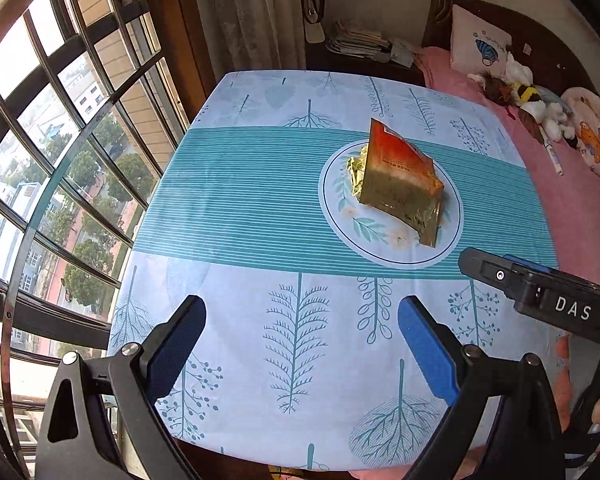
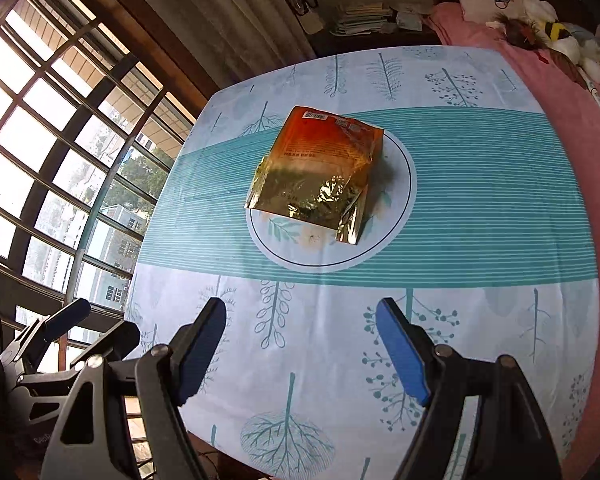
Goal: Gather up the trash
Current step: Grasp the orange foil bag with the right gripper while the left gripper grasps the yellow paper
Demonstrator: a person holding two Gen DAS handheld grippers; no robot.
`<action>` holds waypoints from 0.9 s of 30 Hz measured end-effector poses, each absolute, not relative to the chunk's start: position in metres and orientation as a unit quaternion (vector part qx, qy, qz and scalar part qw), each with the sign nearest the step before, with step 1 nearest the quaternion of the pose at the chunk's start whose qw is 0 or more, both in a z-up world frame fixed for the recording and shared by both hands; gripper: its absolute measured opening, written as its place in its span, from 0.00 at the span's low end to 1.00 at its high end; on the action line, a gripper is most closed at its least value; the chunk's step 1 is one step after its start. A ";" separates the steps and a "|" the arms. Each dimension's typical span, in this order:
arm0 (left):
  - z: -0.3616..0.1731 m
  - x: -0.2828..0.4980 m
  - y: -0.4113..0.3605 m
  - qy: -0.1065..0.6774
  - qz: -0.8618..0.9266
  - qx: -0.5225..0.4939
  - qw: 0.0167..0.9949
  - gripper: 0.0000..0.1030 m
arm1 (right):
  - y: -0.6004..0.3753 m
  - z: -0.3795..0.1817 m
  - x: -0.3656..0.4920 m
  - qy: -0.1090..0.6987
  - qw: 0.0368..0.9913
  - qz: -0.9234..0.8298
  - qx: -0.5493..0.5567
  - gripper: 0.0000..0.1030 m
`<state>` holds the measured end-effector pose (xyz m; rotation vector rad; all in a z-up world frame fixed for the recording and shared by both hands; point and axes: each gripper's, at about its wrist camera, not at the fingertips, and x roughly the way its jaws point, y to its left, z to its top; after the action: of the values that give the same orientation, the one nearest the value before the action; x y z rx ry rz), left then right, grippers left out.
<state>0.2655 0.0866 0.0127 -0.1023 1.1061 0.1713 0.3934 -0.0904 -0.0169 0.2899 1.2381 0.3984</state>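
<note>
A foil snack bag (image 2: 320, 176) lies on the patterned worktop (image 2: 480, 340). Left claw (image 1: 302, 344) and right claw (image 2: 300, 344) hover nearby, both released and empty

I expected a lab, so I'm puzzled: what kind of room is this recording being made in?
Most likely a bedroom in an upper-floor flat. A bed with a pink cover holds a pillow and soft toys, a cloth-covered table stands beside it, and the barred window looks down on trees and buildings.

Table (image 2: 480, 200) in leaf-print cloth, orange-gold foil packet (image 2: 320, 172) at its middle
</note>
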 end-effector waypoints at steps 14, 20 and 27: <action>-0.013 0.305 0.103 0.545 0.158 -0.088 0.819 0.93 | -0.076 -0.089 0.521 0.603 0.769 0.146 0.155 0.86; -0.027 0.308 0.109 0.560 0.172 -0.099 0.804 0.93 | -0.056 -0.095 0.519 0.589 0.786 0.156 0.103 0.87; -0.033 0.318 0.103 0.567 0.168 -0.097 0.801 0.93 | -0.054 -0.094 0.509 0.576 0.790 0.197 0.073 0.33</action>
<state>0.3177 0.1035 -0.0331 -0.2079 1.2160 0.3592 0.5090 -0.0539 -0.0943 0.1565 1.2389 0.4247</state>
